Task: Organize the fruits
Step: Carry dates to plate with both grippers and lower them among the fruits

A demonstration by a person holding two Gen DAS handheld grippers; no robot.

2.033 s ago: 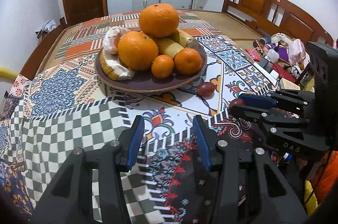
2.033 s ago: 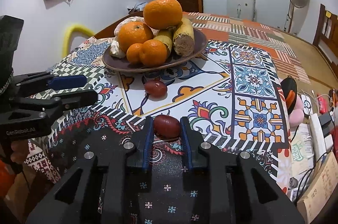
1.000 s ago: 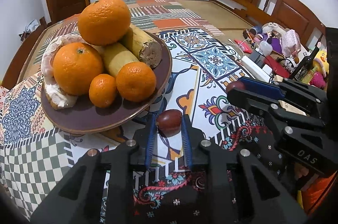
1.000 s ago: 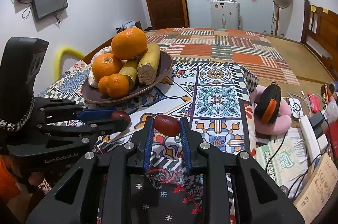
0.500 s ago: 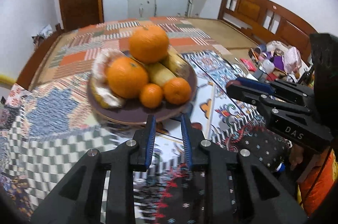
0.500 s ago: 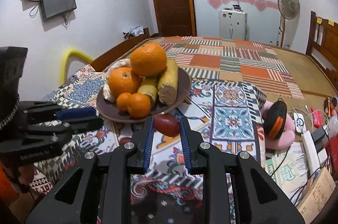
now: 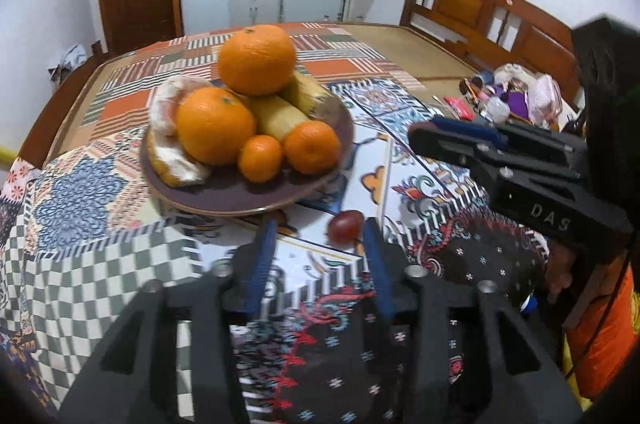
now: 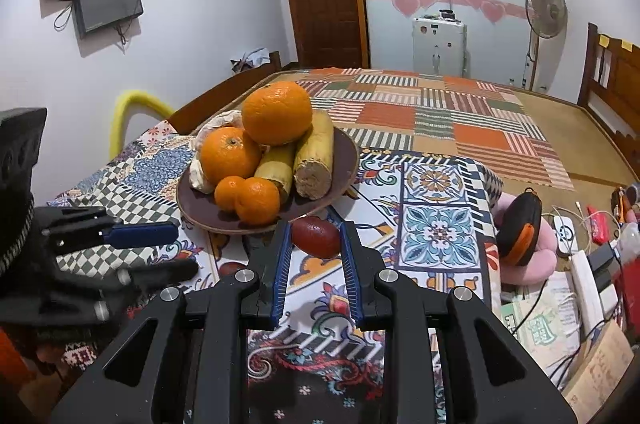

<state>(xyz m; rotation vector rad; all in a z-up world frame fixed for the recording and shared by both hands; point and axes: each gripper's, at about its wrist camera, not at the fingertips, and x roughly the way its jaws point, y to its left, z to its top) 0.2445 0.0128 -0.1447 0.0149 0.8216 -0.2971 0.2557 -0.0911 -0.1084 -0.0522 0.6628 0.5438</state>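
Note:
A brown plate (image 7: pixel 224 196) holds several oranges (image 7: pixel 256 60), bananas and a wrapped piece; it also shows in the right wrist view (image 8: pixel 348 160). My right gripper (image 8: pixel 314 244) is shut on a dark red date-like fruit (image 8: pixel 316 237), held in the air near the plate's front rim. My left gripper (image 7: pixel 320 236) is open over the cloth in front of the plate. A second red fruit (image 7: pixel 346 226) lies on the cloth near its right finger (image 7: pixel 376 264). That fruit also shows in the right wrist view (image 8: pixel 232 269).
A patterned cloth (image 7: pixel 100 244) covers the table. To the right and lower lie a pink and black headset (image 8: pixel 524 236), a power strip, cables and papers. A wooden bed frame (image 7: pixel 492 20), a fan and a door stand behind.
My left gripper opened and let go of its red fruit, which now lies on the cloth. My right gripper has kept its fruit lifted near the plate.

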